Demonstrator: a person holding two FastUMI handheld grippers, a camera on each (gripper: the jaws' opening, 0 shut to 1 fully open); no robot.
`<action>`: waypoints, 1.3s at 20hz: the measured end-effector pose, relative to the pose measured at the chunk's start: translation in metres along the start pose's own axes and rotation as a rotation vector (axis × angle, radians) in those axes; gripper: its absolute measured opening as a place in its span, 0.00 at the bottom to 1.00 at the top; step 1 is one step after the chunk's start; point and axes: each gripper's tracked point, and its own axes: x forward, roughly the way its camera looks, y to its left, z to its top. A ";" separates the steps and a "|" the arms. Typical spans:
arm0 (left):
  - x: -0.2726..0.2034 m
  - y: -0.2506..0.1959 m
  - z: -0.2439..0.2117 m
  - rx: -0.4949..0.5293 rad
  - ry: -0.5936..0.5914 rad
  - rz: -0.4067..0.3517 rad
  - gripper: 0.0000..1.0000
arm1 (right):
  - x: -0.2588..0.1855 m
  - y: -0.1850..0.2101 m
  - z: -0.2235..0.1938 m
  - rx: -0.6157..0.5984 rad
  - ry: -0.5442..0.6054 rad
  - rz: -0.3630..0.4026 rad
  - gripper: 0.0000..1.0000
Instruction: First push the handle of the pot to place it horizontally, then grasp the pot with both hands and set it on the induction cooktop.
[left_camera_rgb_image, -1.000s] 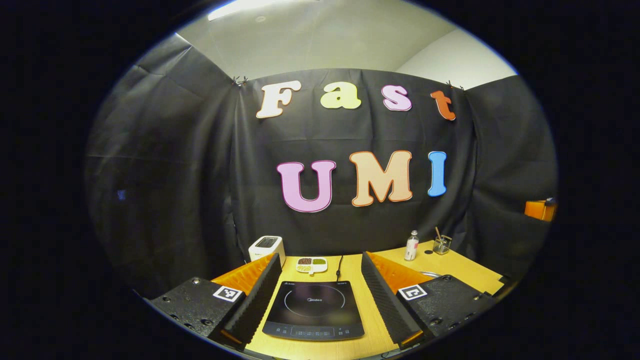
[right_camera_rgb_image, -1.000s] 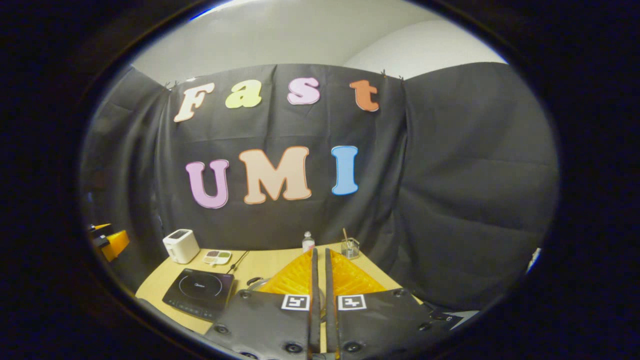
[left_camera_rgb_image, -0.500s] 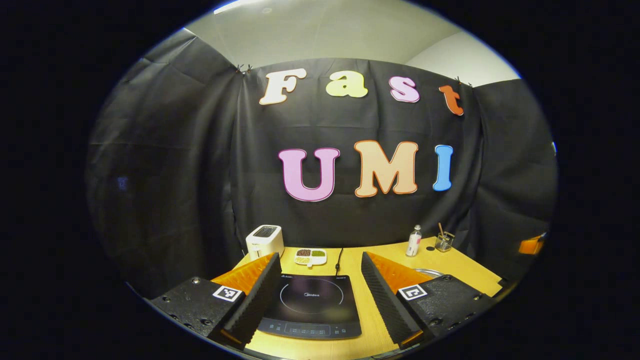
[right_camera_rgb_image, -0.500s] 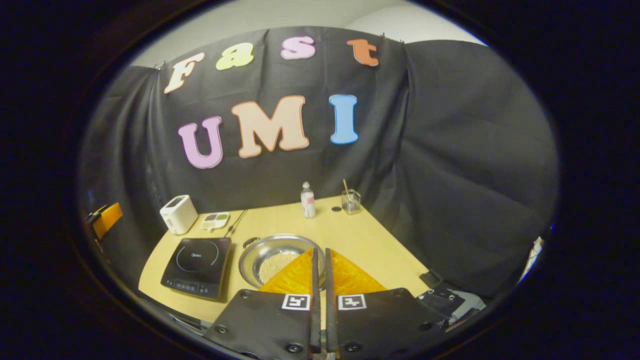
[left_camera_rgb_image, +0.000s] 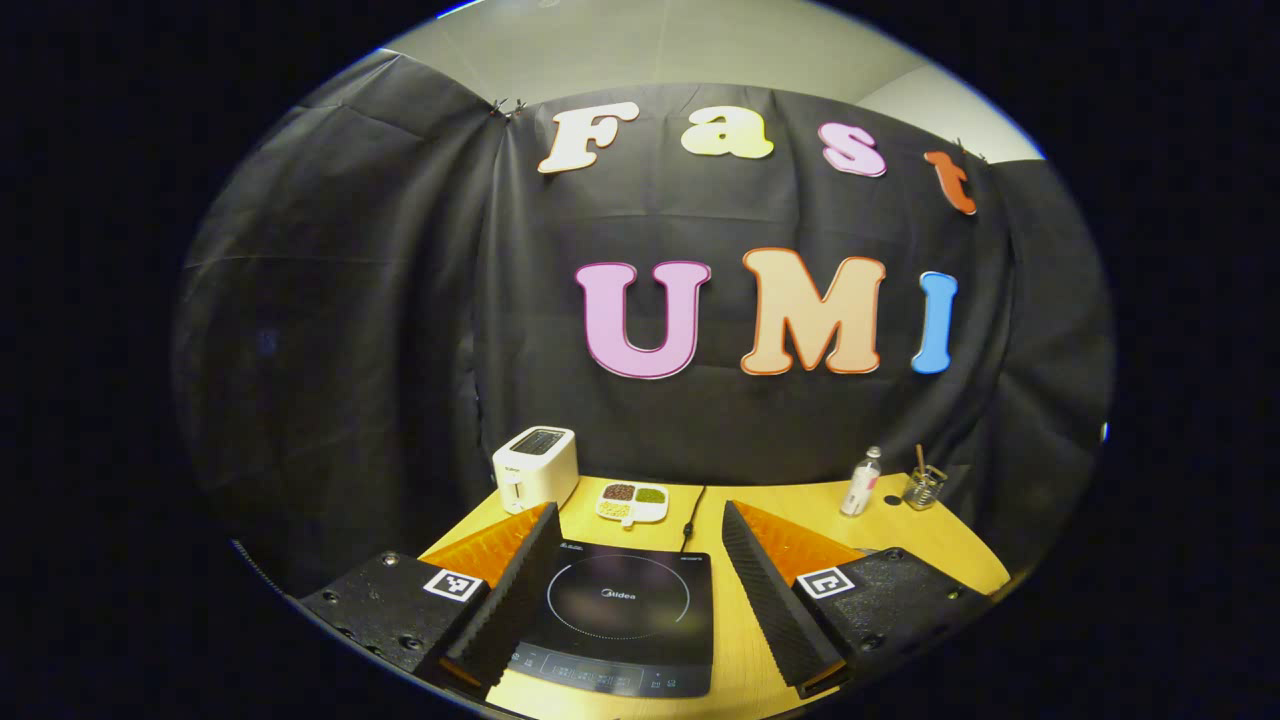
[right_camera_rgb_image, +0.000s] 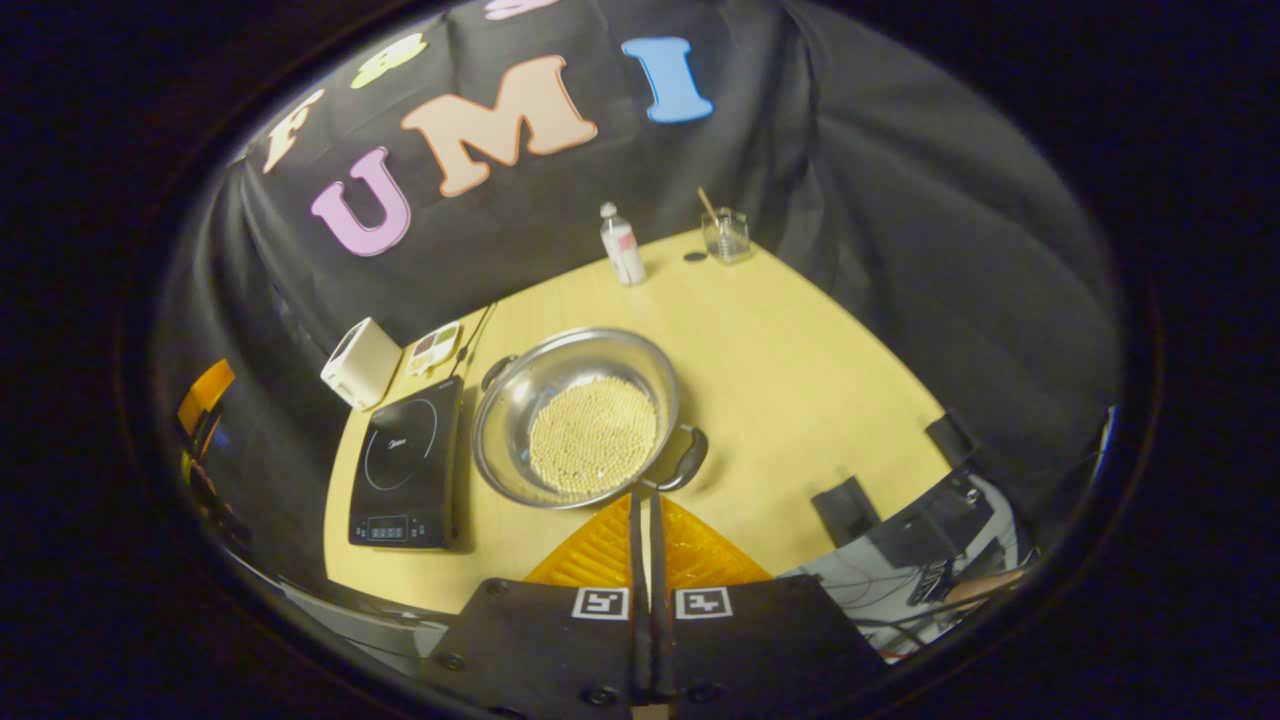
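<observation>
So the pot (right_camera_rgb_image: 580, 420), full of small pale beads, sits on the table (right_camera_rgb_image: 800, 350) just right of the induction cooktop (right_camera_rgb_image: 405, 460), not on it. One pot handle (right_camera_rgb_image: 685, 460) points toward the near right, the other toward the far left. The right claw (right_camera_rgb_image: 645, 510) has its fingers pressed together, empty, with the tips just short of that near handle. The left claw (left_camera_rgb_image: 640, 560) is spread wide apart over the cooktop (left_camera_rgb_image: 620, 610), holding nothing. Toaster (left_camera_rgb_image: 535, 465), snack tray (left_camera_rgb_image: 632, 500), bottle (right_camera_rgb_image: 622, 245) and glass (right_camera_rgb_image: 727, 233) line the back.
</observation>
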 end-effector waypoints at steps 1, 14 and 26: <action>0.003 0.001 0.002 0.000 -0.005 0.022 0.98 | 0.012 -0.001 -0.007 0.025 0.056 0.022 0.02; 0.034 -0.044 -0.005 0.052 0.061 0.157 0.98 | 0.104 0.007 -0.053 0.163 0.525 0.141 0.03; 0.044 -0.073 -0.018 -0.007 0.094 0.167 0.97 | 0.132 -0.026 -0.023 0.255 0.528 0.078 0.03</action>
